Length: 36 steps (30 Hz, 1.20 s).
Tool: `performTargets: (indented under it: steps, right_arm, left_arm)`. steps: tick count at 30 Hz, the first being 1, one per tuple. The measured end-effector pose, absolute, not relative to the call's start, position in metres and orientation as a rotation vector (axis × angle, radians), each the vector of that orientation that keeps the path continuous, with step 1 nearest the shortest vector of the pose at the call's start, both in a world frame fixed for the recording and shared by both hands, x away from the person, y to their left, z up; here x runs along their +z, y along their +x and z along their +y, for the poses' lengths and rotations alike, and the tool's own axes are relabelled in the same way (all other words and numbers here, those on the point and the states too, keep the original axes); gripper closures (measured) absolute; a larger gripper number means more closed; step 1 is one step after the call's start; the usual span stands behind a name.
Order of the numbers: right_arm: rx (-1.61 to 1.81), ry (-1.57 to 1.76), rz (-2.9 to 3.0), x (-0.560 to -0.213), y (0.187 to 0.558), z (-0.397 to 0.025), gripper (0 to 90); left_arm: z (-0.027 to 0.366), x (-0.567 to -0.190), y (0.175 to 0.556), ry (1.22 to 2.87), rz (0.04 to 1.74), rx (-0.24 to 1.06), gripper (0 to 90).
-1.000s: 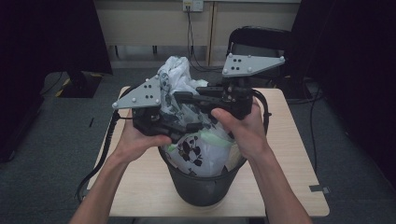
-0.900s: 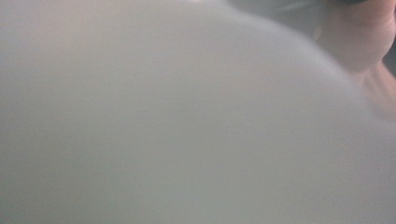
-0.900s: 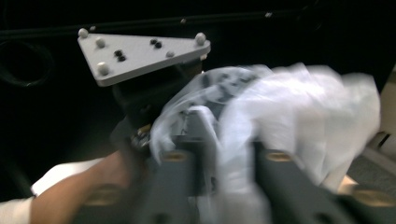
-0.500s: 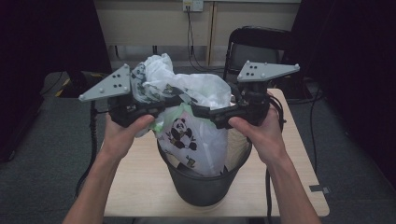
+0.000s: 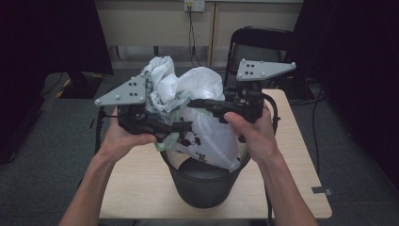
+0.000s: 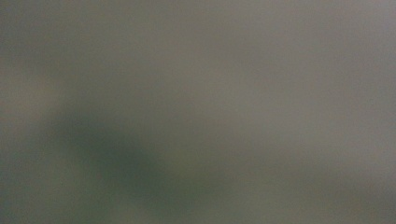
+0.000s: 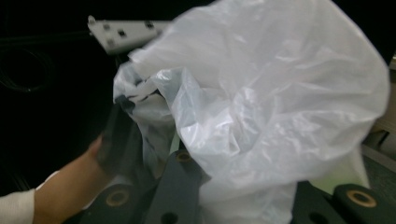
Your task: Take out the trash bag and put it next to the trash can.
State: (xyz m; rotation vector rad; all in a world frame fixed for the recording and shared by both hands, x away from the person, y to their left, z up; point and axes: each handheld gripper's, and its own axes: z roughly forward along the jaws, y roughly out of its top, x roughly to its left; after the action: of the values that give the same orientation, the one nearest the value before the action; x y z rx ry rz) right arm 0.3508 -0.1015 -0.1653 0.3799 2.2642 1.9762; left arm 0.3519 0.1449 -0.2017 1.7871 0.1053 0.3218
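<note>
Found the white plastic bag [image 5: 207, 136] drawn partly up out of the black bin [image 5: 202, 183], with the bin near the front edge of the bench [image 5: 136, 188], about midway along it. Saw the left tool [image 5: 181, 126] low on the bag's left flank, apparently clamped on a fold of plastic at a green strip; could not confirm this from the left gripper view, blurred grey all over. Noted the right tool [image 5: 193, 101] higher and farther back, pointing left into the gathered neck of the bag. In the right gripper view, made out black jaws standing apart with the bag [image 7: 280, 93] bulging between them; could not tell whether pinching or merely straddling. Judged the bag's long axis roughly upright, rising from the bin toward the back edge. Judged the lift to turn on a straight upward pull, with the bag's lower part down inside the bin.
</note>
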Motion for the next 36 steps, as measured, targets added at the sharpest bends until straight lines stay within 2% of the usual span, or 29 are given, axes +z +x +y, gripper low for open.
performTargets:
  steps: [3,4,7,8,9,11,12,13,16,21,24,27,30,32,36]
  right_arm:
    - [2.015,0.358,2.241,-0.162,0.351,-0.091,85.6]
    - [2.025,0.348,2.234,-0.162,0.350,-0.088,85.8]
    - [2.028,0.337,2.251,-0.164,0.352,-0.083,83.5]
    - [2.020,0.337,2.251,-0.164,0.352,-0.083,77.3]
    - [2.004,0.350,2.244,-0.164,0.351,-0.084,65.2]
    - [1.960,0.404,2.221,-0.164,0.350,-0.086,39.8]
    - [1.919,0.437,2.200,-0.164,0.349,-0.088,30.5]
    - [1.890,0.461,2.191,-0.164,0.348,-0.090,25.3]
    - [1.838,0.504,2.181,-0.166,0.349,-0.097,14.9]
    - [1.838,0.487,2.270,-0.181,0.358,-0.096,12.2]
    - [1.893,0.464,2.347,-0.191,0.364,-0.086,2.1]
    - [1.855,0.483,2.372,-0.198,0.368,-0.076,0.0]
    - [1.864,0.482,2.370,-0.201,0.372,-0.078,13.5]
    - [1.823,0.475,2.384,-0.203,0.372,-0.075,25.8]
    - [1.788,0.449,2.379,-0.206,0.371,-0.074,57.7]
  left_arm:
    - [0.134,-0.204,0.352,1.787,0.111,0.319,17.4]
    - [0.133,-0.205,0.351,1.788,0.112,0.328,21.4]
    - [0.139,-0.206,0.353,1.750,0.092,0.298,56.0]
    - [0.141,-0.208,0.353,1.742,0.096,0.295,66.0]
    - [0.142,-0.209,0.355,1.738,0.098,0.295,73.0]
    - [0.145,-0.210,0.356,1.733,0.114,0.300,79.4]
    - [0.147,-0.209,0.357,1.720,0.120,0.292,81.1]
    - [0.149,-0.208,0.357,1.713,0.123,0.293,81.4]
    - [0.154,-0.203,0.358,1.701,0.148,0.309,81.4]
    - [0.154,-0.195,0.360,1.673,0.158,0.305,80.8]
    - [0.147,-0.194,0.360,1.669,0.154,0.310,80.6]
    - [0.141,-0.196,0.360,1.672,0.169,0.303,80.5]
    - [0.140,-0.197,0.362,1.662,0.179,0.283,79.6]
    - [0.141,-0.197,0.363,1.650,0.172,0.246,77.0]
    - [0.145,-0.197,0.361,1.645,0.168,0.227,69.4]
